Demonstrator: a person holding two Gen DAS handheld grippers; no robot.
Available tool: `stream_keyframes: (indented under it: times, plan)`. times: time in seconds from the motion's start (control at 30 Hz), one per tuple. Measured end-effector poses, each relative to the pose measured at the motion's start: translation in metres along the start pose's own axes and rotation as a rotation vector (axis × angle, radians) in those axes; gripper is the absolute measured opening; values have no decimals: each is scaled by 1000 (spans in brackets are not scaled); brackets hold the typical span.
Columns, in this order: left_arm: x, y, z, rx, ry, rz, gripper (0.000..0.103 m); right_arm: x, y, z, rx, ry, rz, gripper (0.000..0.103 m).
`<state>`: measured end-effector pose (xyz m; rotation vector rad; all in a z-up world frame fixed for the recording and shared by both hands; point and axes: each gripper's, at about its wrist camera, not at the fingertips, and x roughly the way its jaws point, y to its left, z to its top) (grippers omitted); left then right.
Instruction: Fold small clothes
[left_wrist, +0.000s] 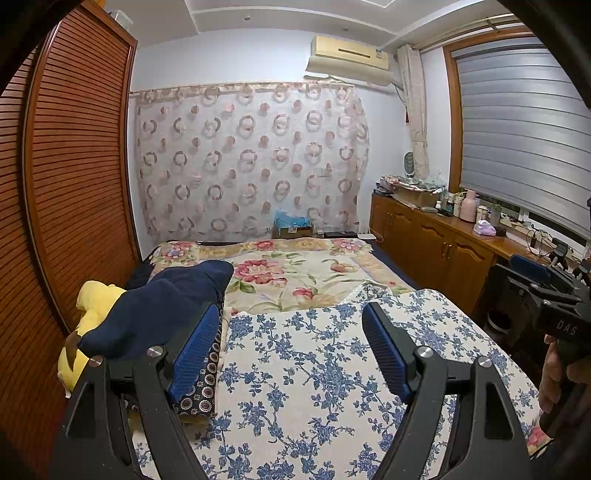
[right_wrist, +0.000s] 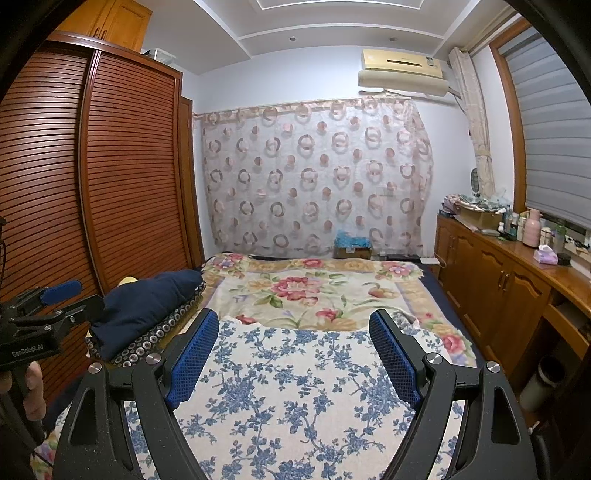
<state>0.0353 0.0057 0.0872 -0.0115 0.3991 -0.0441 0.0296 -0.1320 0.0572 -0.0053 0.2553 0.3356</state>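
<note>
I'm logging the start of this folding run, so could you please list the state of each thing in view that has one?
left gripper: open, empty, above the cloth.
right gripper: open, empty.
blue floral cloth: spread flat on the bed.
navy garment: piled, unfolded.
yellow garment: crumpled under the navy one.
wardrobe doors: shut.
window blind: lowered.

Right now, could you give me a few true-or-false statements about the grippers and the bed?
1. The left gripper is open. True.
2. The right gripper holds a garment. False: it is open, with nothing between its jaws.
3. A navy garment lies at the left of the bed. True.
4. The cloth below both grippers is plain white. False: it has a blue flower print.
5. The blind is down. True.
</note>
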Motion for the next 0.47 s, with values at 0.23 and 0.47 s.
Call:
stream_keyframes:
  times: [0.23, 0.47]
  plan:
    - [0, -1, -1, 0, 0, -1, 81, 0, -1, 0, 0, 3, 0, 85]
    - [0, 1, -1, -2, 0, -2, 81, -1, -2, 1, 0, 4, 0, 85]
